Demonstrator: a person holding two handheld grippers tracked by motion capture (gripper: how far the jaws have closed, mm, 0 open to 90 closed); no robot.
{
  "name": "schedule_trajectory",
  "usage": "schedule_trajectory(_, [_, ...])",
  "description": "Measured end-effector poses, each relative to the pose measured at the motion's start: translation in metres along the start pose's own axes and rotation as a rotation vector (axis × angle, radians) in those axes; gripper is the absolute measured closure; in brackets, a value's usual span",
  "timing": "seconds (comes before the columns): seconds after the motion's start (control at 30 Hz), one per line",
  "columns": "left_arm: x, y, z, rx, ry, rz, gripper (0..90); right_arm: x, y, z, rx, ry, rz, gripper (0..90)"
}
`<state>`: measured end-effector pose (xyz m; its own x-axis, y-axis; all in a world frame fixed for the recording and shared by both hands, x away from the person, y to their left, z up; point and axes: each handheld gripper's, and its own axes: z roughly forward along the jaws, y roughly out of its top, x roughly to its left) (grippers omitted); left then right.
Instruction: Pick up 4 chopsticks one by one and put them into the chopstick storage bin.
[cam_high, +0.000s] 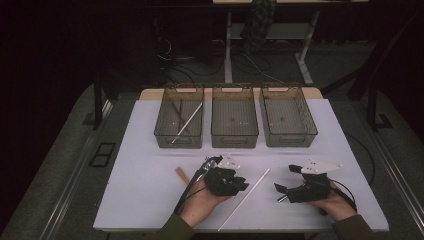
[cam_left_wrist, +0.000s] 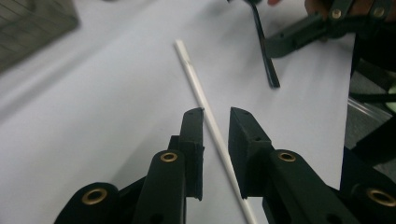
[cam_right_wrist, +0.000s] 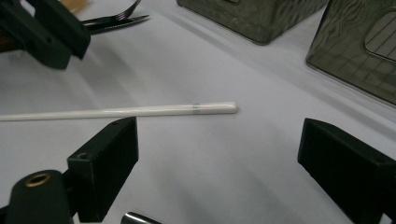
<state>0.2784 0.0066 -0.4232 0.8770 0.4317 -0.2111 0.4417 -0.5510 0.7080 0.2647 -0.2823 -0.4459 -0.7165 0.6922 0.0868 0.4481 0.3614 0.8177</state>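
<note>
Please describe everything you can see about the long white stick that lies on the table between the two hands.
The white stick is long, thin, straight and round, plain white with a faint small mark near its rounded far end; the material cannot be told. It lies flat on the white table, slanting between the hands, its far end toward the bins. The left tool has its jaws on either side of it, narrow, with small gaps visible, so not yet gripping. The right tool stands open beside it, apart.

— What do my tongs look like?
— Left tongs (cam_high: 239, 185) and right tongs (cam_high: 280, 189): black, brass-ringed screw holes, pale three-cornered plates on top, black cables trailing. I see olive-green sleeves (cam_high: 172, 231).
</note>
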Motion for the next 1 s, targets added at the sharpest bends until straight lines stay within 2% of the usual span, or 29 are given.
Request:
schedule_trajectory(0.07, [-0.003, -0.001, 0.007, 0.018, -0.005, 0.002, 76.0, 0.000, 0.000, 0.000, 0.000, -0.001, -0.003, 11.8])
schedule_trajectory(0.2, [-0.007, -0.003, 0.017, 0.036, 0.012, 0.000, 76.9, 0.000, 0.000, 0.000, 0.004, -0.002, -0.004, 11.8])
schedule_trajectory(0.3, [-0.007, -0.005, 0.022, 0.050, 0.022, -0.006, 77.0, 0.000, 0.000, 0.000, 0.002, -0.002, -0.008, 11.8])
schedule_trajectory(0.47, [-0.006, -0.007, 0.028, 0.057, 0.011, -0.021, 76.9, 0.000, 0.000, 0.000, 0.002, -0.003, -0.008, 11.8])
schedule_trajectory(0.73, [-0.009, -0.009, 0.030, 0.056, 0.041, 0.011, 80.0, 0.000, 0.000, 0.000, 0.003, -0.003, -0.008, 11.8])
schedule_trajectory(1.0, [-0.011, -0.006, 0.029, 0.075, 0.056, 0.034, 82.2, 0.001, 0.000, 0.001, 0.005, 0.000, -0.011, 11.8])
